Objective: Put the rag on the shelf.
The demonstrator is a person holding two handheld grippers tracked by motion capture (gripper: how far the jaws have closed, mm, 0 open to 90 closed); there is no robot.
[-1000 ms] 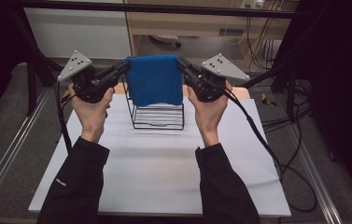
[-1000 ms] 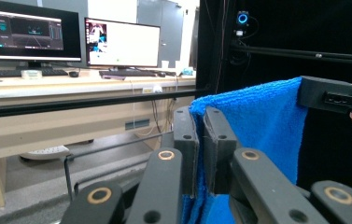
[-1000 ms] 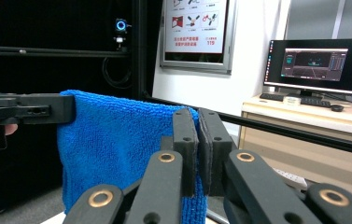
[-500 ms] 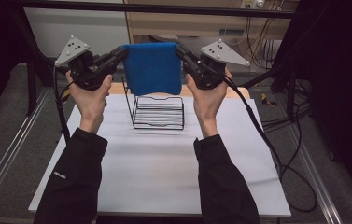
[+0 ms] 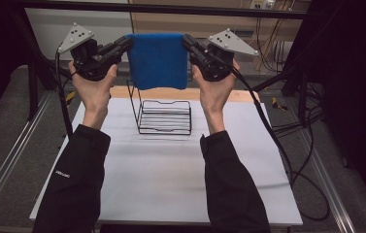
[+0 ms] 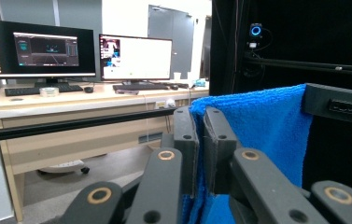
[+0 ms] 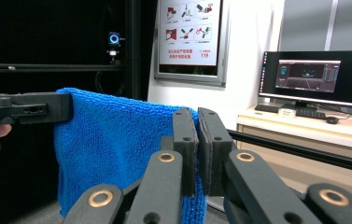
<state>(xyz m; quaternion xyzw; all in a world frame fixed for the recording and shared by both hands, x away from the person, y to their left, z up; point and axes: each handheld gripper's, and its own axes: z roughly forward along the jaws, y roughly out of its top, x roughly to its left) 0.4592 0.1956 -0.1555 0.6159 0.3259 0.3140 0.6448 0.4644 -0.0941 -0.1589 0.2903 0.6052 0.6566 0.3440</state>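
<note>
Towel (image 5: 157, 60) is the thing in hand: a blue terry cloth with a looped, nubbly pile, seen hanging as a flat rectangle in the high view. It is held up in the air by its two top corners, stretched level between the grippers, and its lower edge hangs free above the rack (image 5: 163, 116). Its top edge is drawn taut and nearly straight, while the sides fall with slight waves. In the left gripper view the towel (image 6: 267, 126) is seen folded over at the top, its thick hem caught between the fingers (image 6: 185, 149), which are closed on the corner. In the right gripper view the towel (image 7: 113, 149) is pinched the same way at its other corner, the fingers (image 7: 185, 149) being shut on the cloth with only its thickness between them.

The left gripper (image 5: 124, 44) is held high at the towel's left corner and the right gripper (image 5: 189, 41) at its right corner, each in a raised hand with a dark sleeve behind it. The rack, of thin black wire with a tall back and a row of parallel bars, is stood on the white desk (image 5: 161, 179) below and just behind the towel, apart from it. Monitors on a wooden counter are seen beyond in both gripper views.
</note>
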